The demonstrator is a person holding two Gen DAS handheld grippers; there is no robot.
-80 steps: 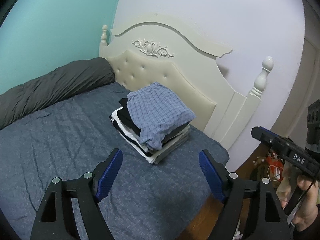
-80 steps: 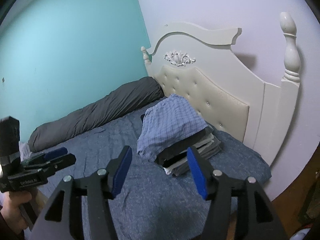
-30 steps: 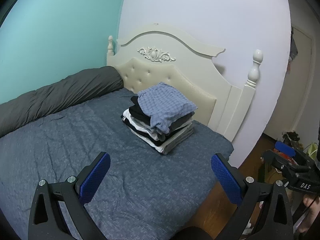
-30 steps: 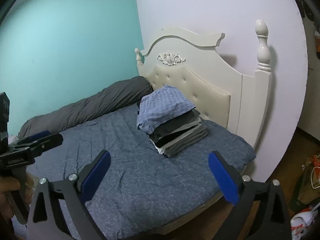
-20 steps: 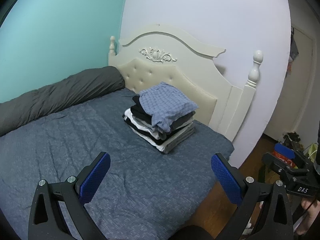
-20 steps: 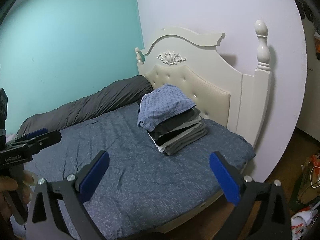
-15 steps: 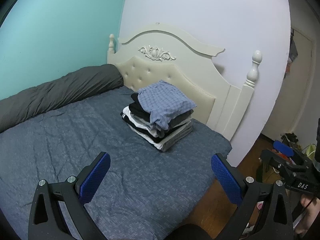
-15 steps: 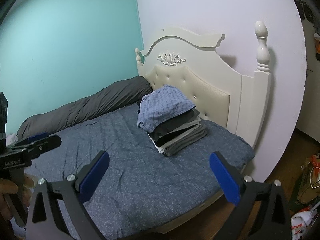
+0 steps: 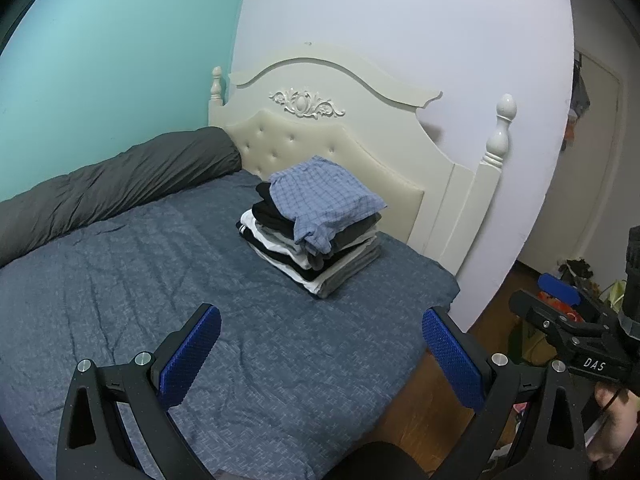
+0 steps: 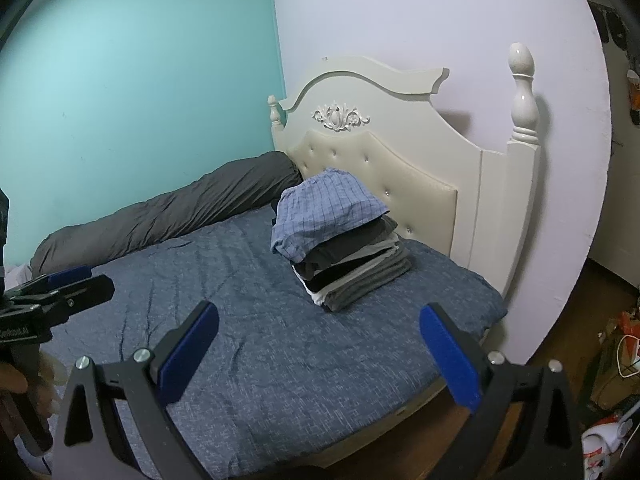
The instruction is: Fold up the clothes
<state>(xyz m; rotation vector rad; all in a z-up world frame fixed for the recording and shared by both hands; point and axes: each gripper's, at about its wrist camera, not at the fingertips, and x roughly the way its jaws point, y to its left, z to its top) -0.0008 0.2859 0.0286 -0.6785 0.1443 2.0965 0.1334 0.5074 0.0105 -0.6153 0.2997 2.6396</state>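
— What carries everything here?

— A bed (image 9: 120,300) under a wrinkled blue-grey cover, cream tufted headboard (image 9: 332,148) at its far end.

— What lies on it?

— A stack of folded clothes (image 9: 316,228) near the headboard, blue checked piece on top, dark and pale layers beneath. A long grey rolled duvet (image 9: 112,184) runs along the side by the teal wall.

— Do they touch?

— No, apart.

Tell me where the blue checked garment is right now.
The blue checked garment lies on top of the stack of folded clothes on the bed, near the cream headboard, centre in both wrist views.
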